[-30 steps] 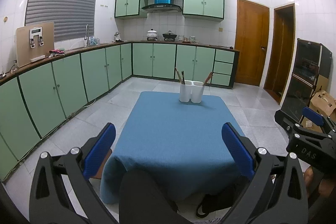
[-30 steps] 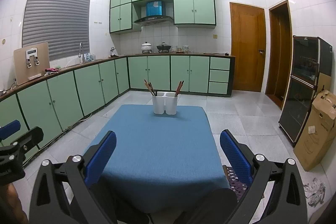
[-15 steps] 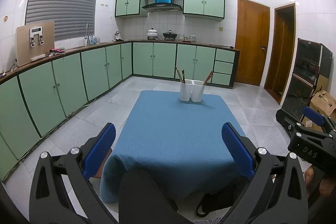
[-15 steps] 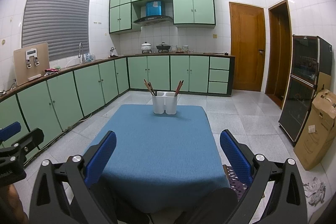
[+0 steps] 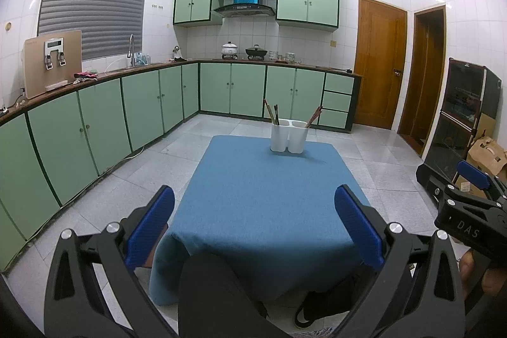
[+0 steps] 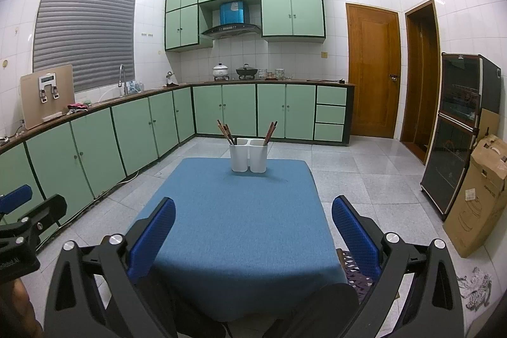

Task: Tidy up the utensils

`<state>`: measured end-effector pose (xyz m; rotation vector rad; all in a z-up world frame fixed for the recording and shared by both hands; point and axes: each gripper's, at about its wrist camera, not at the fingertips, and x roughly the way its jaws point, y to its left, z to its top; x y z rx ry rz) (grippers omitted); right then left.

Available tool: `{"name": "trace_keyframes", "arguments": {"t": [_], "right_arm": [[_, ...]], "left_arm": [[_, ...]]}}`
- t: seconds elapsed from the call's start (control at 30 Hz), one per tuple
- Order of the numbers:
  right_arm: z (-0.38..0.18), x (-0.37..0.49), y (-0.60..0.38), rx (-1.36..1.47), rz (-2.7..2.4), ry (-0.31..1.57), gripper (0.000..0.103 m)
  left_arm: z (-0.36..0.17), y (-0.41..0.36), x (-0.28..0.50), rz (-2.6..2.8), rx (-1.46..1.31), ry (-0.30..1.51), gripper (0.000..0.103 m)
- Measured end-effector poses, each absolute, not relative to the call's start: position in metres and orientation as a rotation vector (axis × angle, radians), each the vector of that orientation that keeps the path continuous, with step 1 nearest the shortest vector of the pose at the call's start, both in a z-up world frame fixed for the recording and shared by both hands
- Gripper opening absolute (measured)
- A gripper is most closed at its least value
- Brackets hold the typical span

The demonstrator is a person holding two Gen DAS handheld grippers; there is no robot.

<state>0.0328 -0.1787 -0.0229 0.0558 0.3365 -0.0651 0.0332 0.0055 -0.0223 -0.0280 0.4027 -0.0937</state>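
A white two-compartment utensil holder (image 5: 289, 136) stands at the far end of the blue-covered table (image 5: 269, 189); it also shows in the right wrist view (image 6: 248, 155). Brown chopsticks (image 6: 225, 131) lean out of its left compartment and more chopsticks (image 6: 270, 132) out of its right one. My left gripper (image 5: 253, 225) is open and empty, above the table's near edge. My right gripper (image 6: 253, 230) is open and empty, also at the near edge. Each gripper shows at the side of the other's view.
Green floor cabinets (image 5: 104, 119) run along the left and back walls. A dark cabinet (image 6: 456, 129) and a cardboard box (image 6: 478, 195) stand at the right. Two wooden doors (image 6: 372, 72) are at the back right. My dark-clothed knees sit below the table's near edge.
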Motion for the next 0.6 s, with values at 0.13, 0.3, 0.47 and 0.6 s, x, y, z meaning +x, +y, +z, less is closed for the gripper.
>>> {"name": "trace_keyframes", "arguments": {"t": [0.13, 0.3, 0.47, 0.6], "right_arm": [[-0.0211, 0.0331, -0.179, 0.057, -0.065, 0.336, 0.097], [-0.0208, 0.0334, -0.1782, 0.057, -0.065, 0.336, 0.097], [-0.0207, 0.0333, -0.178, 0.057, -0.066, 0.336, 0.097], [-0.0206, 0.0332, -0.1779, 0.058, -0.065, 0.336, 0.097]], "left_arm": [[-0.0218, 0.0053, 0.0331, -0.094, -0.029, 0.403, 0.098], [-0.022, 0.0054, 0.0333, -0.093, -0.028, 0.403, 0.098], [-0.0231, 0.0053, 0.0328, -0.095, -0.027, 0.405, 0.098], [-0.0238, 0.0048, 0.0326, -0.095, -0.027, 0.404, 0.098]]}}
